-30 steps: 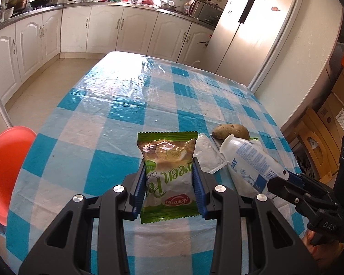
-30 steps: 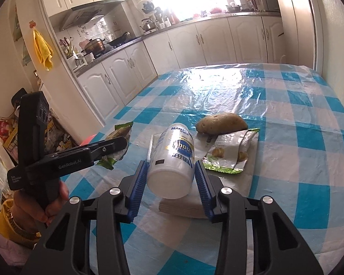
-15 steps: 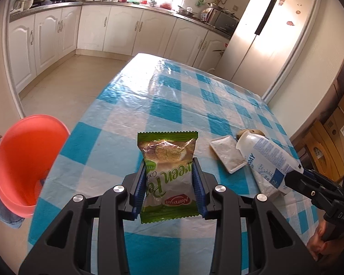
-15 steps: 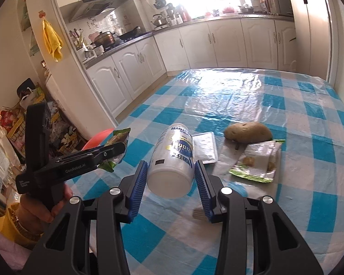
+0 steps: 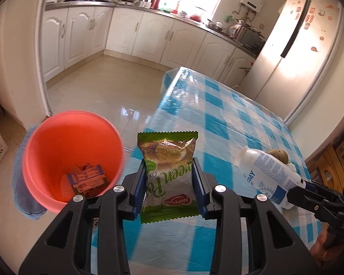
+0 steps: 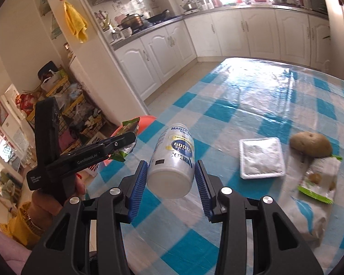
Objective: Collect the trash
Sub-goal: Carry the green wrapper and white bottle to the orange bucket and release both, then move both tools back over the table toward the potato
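Two grippers hold wrapper [image 5: 168, 174]; bottle [image 6: 173, 160]

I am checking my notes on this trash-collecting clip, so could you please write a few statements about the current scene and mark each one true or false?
1. The left gripper has its jaws shut on a green snack packet. True.
2. The right gripper is empty. False: it grips a white bottle.
3. The orange bin already holds some wrappers. True.
4. The potato lies in the bin. False: it rests on the checked tablecloth.
5. A flat silvery pouch lies on the table beside the potato. True.
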`<state>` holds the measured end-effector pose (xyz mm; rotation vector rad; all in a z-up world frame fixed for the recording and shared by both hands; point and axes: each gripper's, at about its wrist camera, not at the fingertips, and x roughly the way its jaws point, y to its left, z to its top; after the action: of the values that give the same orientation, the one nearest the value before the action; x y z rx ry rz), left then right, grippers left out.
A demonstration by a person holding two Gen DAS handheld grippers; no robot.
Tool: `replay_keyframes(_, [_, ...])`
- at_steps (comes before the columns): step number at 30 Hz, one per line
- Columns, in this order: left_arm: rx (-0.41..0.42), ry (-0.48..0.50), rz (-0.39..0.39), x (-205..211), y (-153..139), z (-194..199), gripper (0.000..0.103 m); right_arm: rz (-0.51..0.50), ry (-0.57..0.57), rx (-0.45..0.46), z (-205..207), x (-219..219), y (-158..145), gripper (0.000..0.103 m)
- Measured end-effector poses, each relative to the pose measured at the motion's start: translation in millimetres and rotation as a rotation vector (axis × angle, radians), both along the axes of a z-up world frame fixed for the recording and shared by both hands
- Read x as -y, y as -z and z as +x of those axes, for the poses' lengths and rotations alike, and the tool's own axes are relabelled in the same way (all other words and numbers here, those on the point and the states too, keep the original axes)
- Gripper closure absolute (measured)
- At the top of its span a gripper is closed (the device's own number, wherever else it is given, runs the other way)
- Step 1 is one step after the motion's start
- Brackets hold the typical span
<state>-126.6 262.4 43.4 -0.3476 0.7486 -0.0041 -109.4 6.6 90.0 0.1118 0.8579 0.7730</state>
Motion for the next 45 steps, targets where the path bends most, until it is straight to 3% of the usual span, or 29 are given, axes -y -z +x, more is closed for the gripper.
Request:
replay_keyframes(16, [-0.056, -0.230, -0.002, -95.8, 20.5, -1.5, 0.064, -0.012, -0.237, -0.037, 35.7, -119.5, -2.2, 0.059])
replay_keyframes(30, [-0.168, -0.276, -0.034, -119.2, 52.3, 19.5, 0.063, -0.063, -0.295, -0.097, 67.4, -193.1, 26.7, 0.059])
replay_keyframes(31, [-0.170, -0.281, -0.034, -119.0, 53.4, 19.1, 0.058, -0.057, -0.293, -0.102, 69.5, -196.0, 28.1, 0.058])
replay_keyframes(33, [-0.170, -0.297, -0.028, -119.8, 53.8, 19.0, 0.035, -0.046, -0.278, -0.113, 73.5, -197.5, 30.4, 0.057])
replay_keyframes(40, [-0.185, -0.347, -0.001, -125.3, 54.1, 12.1, 0.021, -0.003, -0.190, -0.085, 73.9, -176.5, 20.8, 0.024])
replay_keyframes(45, [-0.185, -0.366, 0.005, -125.3, 47.6, 3.6, 0.013, 0.011, -0.102, -0.044, 69.6, -137.9, 7.8, 0.015])
